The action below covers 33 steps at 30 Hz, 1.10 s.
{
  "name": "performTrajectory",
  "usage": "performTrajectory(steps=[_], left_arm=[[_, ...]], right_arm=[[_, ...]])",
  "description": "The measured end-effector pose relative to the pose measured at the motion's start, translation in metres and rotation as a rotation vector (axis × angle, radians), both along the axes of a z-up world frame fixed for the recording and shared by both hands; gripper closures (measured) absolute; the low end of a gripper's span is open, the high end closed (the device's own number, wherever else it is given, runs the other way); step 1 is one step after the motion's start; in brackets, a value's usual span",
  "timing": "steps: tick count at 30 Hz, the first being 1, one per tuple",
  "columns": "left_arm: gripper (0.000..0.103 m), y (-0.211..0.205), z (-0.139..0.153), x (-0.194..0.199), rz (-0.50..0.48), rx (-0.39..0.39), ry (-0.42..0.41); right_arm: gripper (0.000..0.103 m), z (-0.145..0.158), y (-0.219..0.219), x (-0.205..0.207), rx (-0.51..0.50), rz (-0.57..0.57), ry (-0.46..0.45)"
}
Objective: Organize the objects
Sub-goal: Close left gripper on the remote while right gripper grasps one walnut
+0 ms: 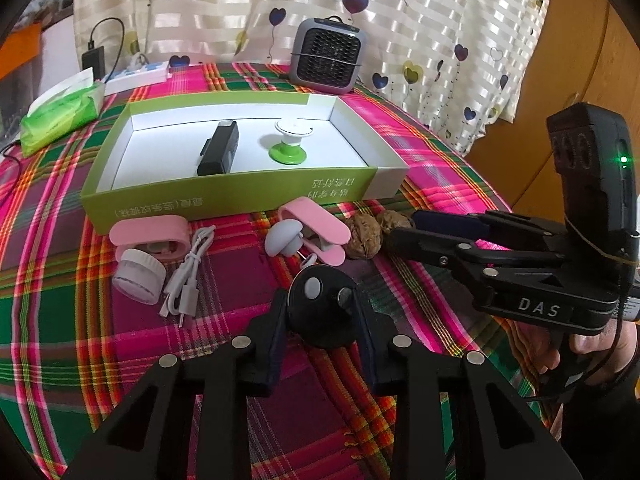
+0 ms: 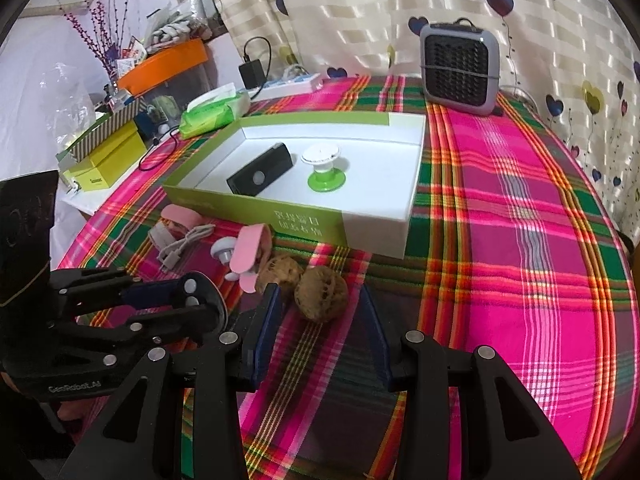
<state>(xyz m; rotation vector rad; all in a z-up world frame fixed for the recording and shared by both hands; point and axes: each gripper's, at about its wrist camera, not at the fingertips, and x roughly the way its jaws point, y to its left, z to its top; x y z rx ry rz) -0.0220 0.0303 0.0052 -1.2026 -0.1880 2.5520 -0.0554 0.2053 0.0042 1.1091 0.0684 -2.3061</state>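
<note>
A round table draped in a pink, green and red plaid cloth (image 1: 72, 344) stands before a cream striped curtain printed with dark hearts (image 1: 360, 12). At the table's near edge, my left gripper (image 1: 322, 312) pinches a round black disc with a grey button (image 1: 320, 304) between its blue-padded fingers. My right gripper (image 2: 318, 316), jaws spread and gripping nothing, hovers over the nearer of two brown wrinkled walnuts (image 2: 322, 294); the other (image 2: 280, 274) lies just beside it. Toward the table's middle sits an open green-and-white cardboard box (image 1: 224, 200), holding a black rectangular device (image 1: 219, 148) and a white-and-green spool-shaped piece (image 1: 289, 142). Along the box's near wall lie a pink clip with a grey mushroom-shaped knob (image 1: 308, 228), a coiled white cable (image 1: 188, 272), and a second pink clip with a white round cap (image 1: 140, 268). At the far edge stand a grey grilled fan heater (image 1: 329, 56) and a green tissue pack (image 1: 60, 116).
</note>
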Motion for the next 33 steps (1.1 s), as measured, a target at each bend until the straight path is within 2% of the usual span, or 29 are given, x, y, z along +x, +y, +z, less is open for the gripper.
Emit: performTrajectory(steps=[5,8,33], left_arm=[[0.074,-0.001,0.001,0.0,0.001,0.008,0.0],[0.074,-0.002,0.001,0.0,-0.001,0.009,0.002],[0.074,-0.007,0.021,0.01,0.041,-0.016,0.079]], right_arm=[[0.061,-0.004,-0.006,-0.003,0.02,0.026,-0.017],[0.072,-0.004,-0.005,-0.004,0.026,0.024,-0.011],[0.072,0.018,-0.012,0.031,0.0,0.053,0.089]])
